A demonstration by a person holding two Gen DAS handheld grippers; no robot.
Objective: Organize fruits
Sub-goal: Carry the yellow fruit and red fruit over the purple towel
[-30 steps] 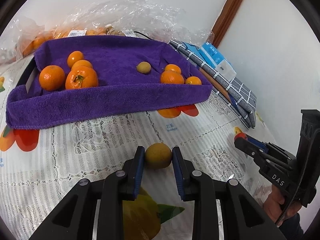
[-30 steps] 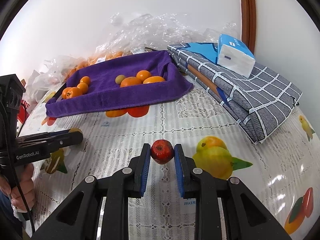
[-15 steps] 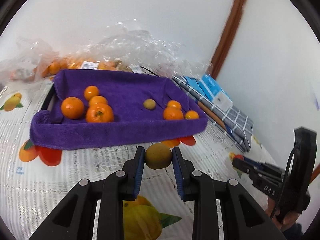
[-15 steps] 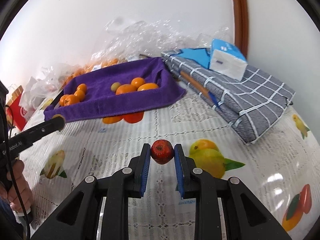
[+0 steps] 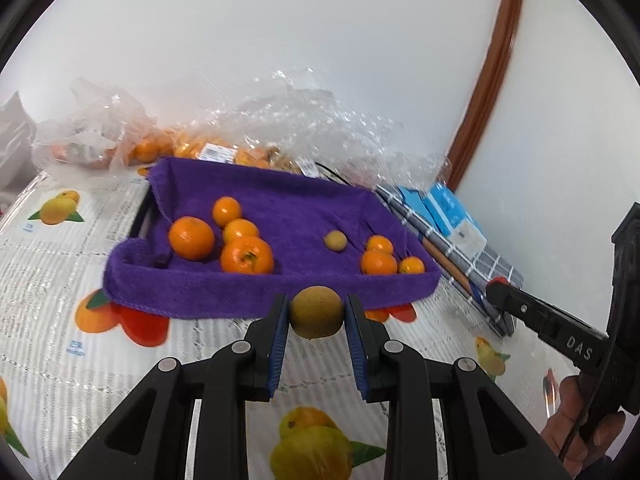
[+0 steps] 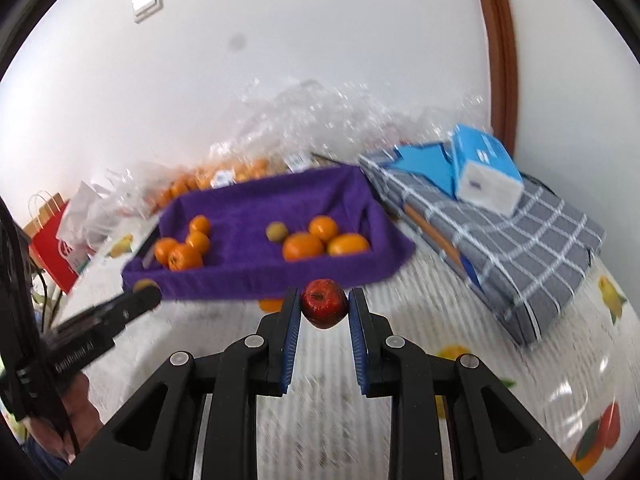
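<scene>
Fruits are being carried by both hands at once, and both have the same landmark ahead of them: the purple towel-lined tray (image 5: 280, 292). The left gripper (image 5: 316, 312) is clamping a brownish-green round fruit (image 5: 316, 312) between its blue pads, closed down firmly onto it, and it is hanging just short of the tray's near wall, roughly at the middle of that wall. The right gripper (image 6: 324, 309) is pinching a small red apple-like fruit (image 6: 324, 309) in the same tight way, and it too is sitting in front of the near wall, towards the tray's right half.

From either gripper the tray is lying straight ahead and a little lower, with its long axis running across the view, so the near wall is the edge each fruit is having to clear. Inside the tray, one cluster of oranges (image 5: 224, 240) is sitting at the left end and a second group (image 5: 384, 258) at the right end, with a small greenish fruit (image 5: 335, 241) alone between them.

Judging by that layout, the left hand's fruit looks to be heading for the open middle beside its small greenish match, and the left hand is seeming slightly nearer that spot. The red fruit has no like neighbour in the tray, so its spot is unclear. The folded checked cloth (image 6: 520, 240) to the right of the tray is lying well clear of both paths.
</scene>
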